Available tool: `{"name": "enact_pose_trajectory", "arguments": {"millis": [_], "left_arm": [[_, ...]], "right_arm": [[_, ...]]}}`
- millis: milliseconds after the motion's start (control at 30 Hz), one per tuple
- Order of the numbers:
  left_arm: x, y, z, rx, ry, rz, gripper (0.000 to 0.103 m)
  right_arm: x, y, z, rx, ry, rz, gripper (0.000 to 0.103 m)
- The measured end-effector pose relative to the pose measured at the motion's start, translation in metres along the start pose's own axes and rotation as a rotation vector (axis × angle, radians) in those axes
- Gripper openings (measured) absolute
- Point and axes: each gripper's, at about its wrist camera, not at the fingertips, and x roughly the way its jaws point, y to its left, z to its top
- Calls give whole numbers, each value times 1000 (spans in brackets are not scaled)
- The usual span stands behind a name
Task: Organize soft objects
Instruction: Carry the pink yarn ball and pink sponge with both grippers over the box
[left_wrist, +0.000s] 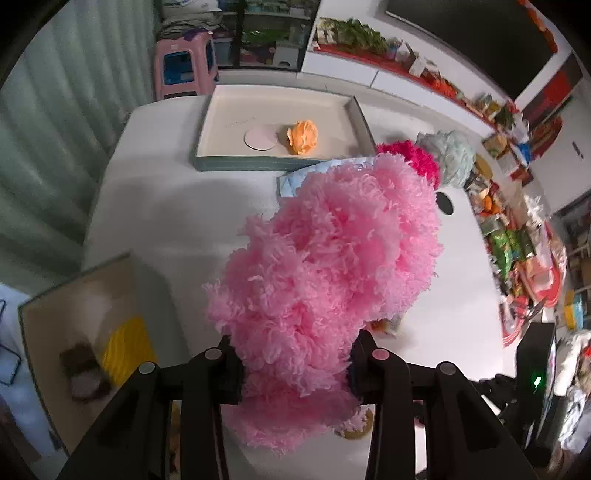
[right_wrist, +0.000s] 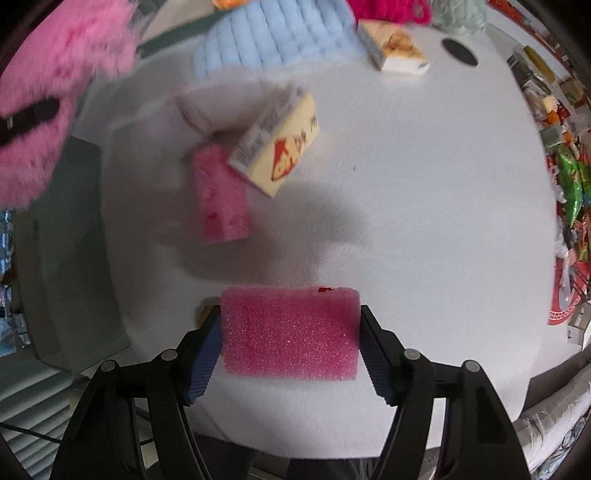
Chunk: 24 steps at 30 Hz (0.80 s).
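Left gripper (left_wrist: 295, 369) jaws clamped on shaggy pink yarn pompom (left_wrist: 325, 273), long axis running away, above white surface (left_wrist: 177, 221). Right gripper (right_wrist: 290, 339) jaws clamped on porous pink sponge block (right_wrist: 290, 332), long axis crosswise.

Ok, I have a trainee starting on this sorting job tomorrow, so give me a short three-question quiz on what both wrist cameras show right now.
1. True or false: the left tongs grip a fluffy pink yarn pom-pom.
2. What do the right tongs hold? A) cream printed carton B) dark pink foam sponge C) light blue knitted cloth
3. Fill in: the orange yarn ball lies inside the shallow ____ with the grey-green rim.

Key: 1 true; 2 B, the dark pink foam sponge; 3 tray.
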Motion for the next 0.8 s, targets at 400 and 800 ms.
{"name": "enact_pose_trajectory", "arguments": {"millis": [400, 800], "left_arm": [[-67, 38, -52, -168, -96, 73, 40], [-111, 107, -101, -343, -159, 172, 40]], "right_arm": [[-74, 61, 4, -103, -135, 45, 73], [-98, 169, 8, -342, -189, 91, 73]]}}
